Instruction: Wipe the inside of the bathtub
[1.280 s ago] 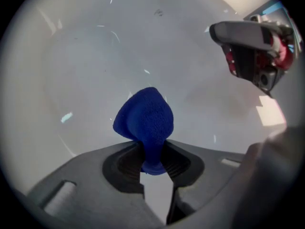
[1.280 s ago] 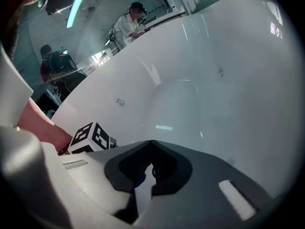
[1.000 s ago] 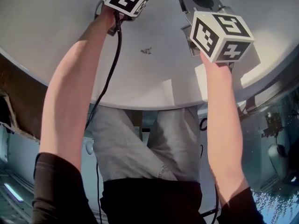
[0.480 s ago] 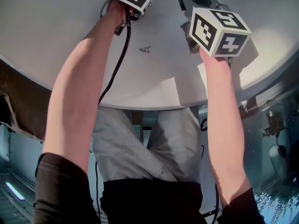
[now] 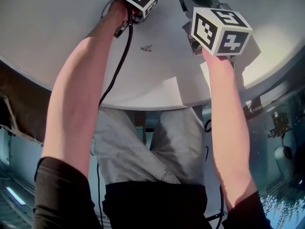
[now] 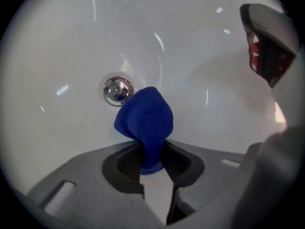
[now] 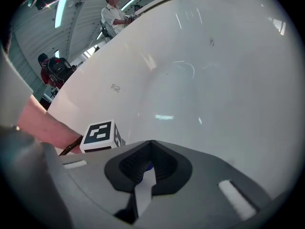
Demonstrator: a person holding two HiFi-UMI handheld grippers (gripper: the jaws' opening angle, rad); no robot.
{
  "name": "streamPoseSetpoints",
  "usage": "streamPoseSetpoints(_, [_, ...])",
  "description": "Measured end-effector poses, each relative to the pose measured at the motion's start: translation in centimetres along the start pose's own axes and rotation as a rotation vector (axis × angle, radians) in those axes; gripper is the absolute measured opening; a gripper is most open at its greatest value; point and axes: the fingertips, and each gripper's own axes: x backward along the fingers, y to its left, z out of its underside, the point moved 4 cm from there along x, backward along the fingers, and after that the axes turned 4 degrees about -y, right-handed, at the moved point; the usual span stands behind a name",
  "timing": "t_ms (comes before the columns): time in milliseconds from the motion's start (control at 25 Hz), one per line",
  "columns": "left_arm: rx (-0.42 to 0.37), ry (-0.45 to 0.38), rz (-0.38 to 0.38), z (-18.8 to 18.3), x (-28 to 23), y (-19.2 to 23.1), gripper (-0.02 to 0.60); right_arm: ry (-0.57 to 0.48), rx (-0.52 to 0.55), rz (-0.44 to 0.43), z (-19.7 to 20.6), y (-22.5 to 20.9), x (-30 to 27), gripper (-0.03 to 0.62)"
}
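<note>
A person leans over a white bathtub (image 5: 57,27), both bare forearms reaching down into it, a hand-held gripper in each hand. In the head view the left gripper sits at about 12 o'clock and the right gripper at about 1 o'clock.

The left gripper (image 6: 151,152) has its jaws clamped tight on a bunched blue cloth (image 6: 145,118), which sticks out past the jaw tips toward the tub floor. A round chrome drain (image 6: 117,89) lies just beside the cloth, at its 10 o'clock. Whether the cloth is touching the tub surface cannot be told from this angle.

The right gripper (image 7: 151,149) has its jaws brought together and appears to hold nothing. A tiny fleck of blue shows in the gap between its pads, too small to say what it is. It hangs over the basin without helping.

A small dark speck (image 5: 147,47) lies on the tub floor between the two grippers.

As a judgement, wiping is under way near the drain. The glossy walls show no clear sign of which parts are done, so most of the inside likely remains, including that speck.
</note>
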Motion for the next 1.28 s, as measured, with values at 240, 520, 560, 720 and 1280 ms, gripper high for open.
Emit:
streamPoseSetpoints(240, [-0.021,0.000,0.034,0.2,0.4,-0.8,0.104,0.007,0.000,0.000,-0.1,0.2,0.0,0.006])
streamPoseSetpoints(520, [0.007,-0.053,0.051,0.7,1.2,-1.5,0.104,0.025,-0.008,-0.012,0.3,0.2,-0.1,0.006])
streamPoseSetpoints(560, [0.008,-0.060,0.053,0.9,1.4,-1.7,0.104,0.027,-0.010,-0.013,0.3,0.3,-0.1,0.006])
streamPoseSetpoints(720, [0.004,-0.073,0.059,1.5,2.0,-2.6,0.104,0.034,-0.010,-0.014,0.5,0.9,0.3,0.006])
streamPoseSetpoints(1280, [-0.048,-0.090,0.092,2.3,3.3,-5.8,0.104,0.057,-0.007,-0.016,0.9,1.5,1.3,0.006])
